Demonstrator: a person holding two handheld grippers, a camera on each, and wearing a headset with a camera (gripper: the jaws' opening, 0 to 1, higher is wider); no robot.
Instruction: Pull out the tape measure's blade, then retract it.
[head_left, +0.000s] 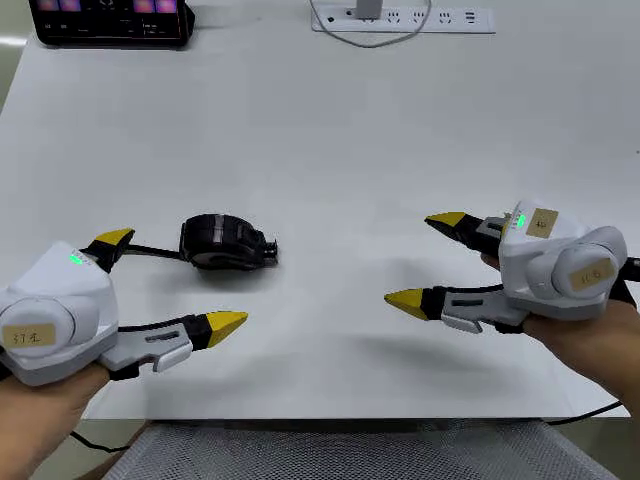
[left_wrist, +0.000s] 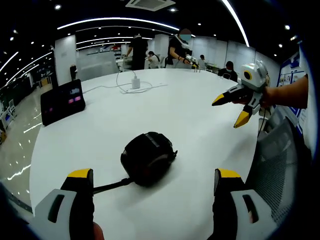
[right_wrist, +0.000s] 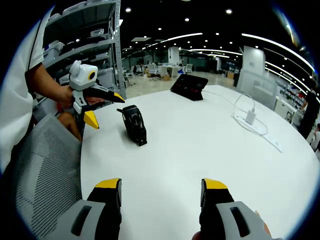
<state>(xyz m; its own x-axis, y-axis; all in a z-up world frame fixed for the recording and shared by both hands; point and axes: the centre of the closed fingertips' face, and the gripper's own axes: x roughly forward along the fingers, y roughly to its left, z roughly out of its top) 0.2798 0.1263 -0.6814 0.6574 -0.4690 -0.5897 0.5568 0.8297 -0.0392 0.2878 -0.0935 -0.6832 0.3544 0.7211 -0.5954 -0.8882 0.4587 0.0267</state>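
White desk, 1 black tape measure lying flat toward its front left part, 1 dark tablet propped at the far left, 1 white power strip at the far edge

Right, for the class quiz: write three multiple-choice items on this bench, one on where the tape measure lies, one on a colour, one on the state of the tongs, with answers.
1. Where does the tape measure lie?
A) on the floor
B) on the white table, just ahead of the left tongs
C) in a box

2. What colour are the tongs' fingertips?
A) yellow
B) red
C) blue

3. How do the left tongs and right tongs stand?
A) both shut on the tape measure
B) one shut
C) both open, holding nothing

Answers:
1 B: the head view shows it on the tabletop by the left tongs.
2 A: every tip is yellow.
3 C: each pair's jaws stand wide apart around nothing.
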